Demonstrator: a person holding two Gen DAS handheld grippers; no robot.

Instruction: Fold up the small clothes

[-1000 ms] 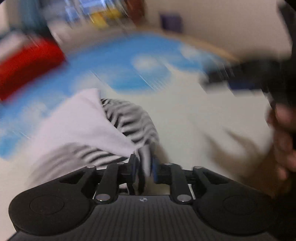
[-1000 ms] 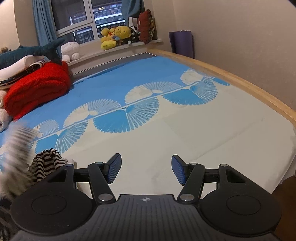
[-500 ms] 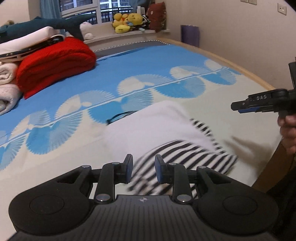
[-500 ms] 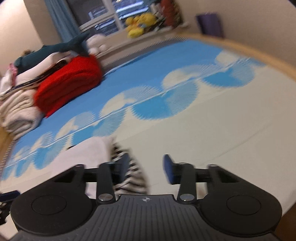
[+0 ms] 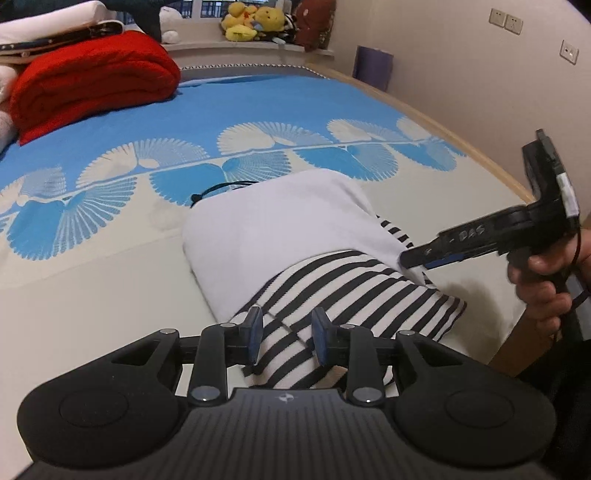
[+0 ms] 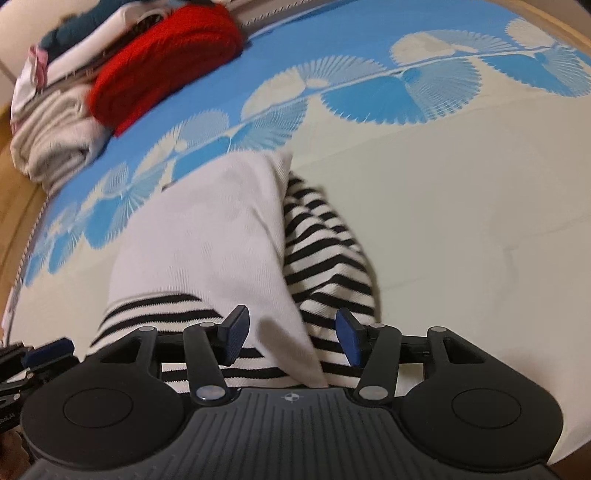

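Observation:
A small garment, white on one side (image 5: 273, 225) and black-and-white striped on the other (image 5: 354, 295), lies partly folded on the bed near its front edge. My left gripper (image 5: 286, 338) is open, its fingers astride the near striped edge. My right gripper (image 6: 291, 338) is open just over the white corner (image 6: 288, 332) that lies on the stripes; it also shows at the right of the left wrist view (image 5: 413, 258), touching the white flap's corner. The garment fills the middle of the right wrist view (image 6: 207, 236).
The bed sheet (image 5: 110, 266) is cream in front with a blue fan pattern behind. A red folded blanket (image 5: 92, 74) and pale folded linens (image 6: 55, 129) sit at the back left. Plush toys (image 5: 255, 22) line the window sill. The wooden bed edge (image 5: 480, 155) runs along the right.
The left gripper has let go of the garment and opened. The garment has dropped onto the bed. The right gripper has swung left and down to the white corner.

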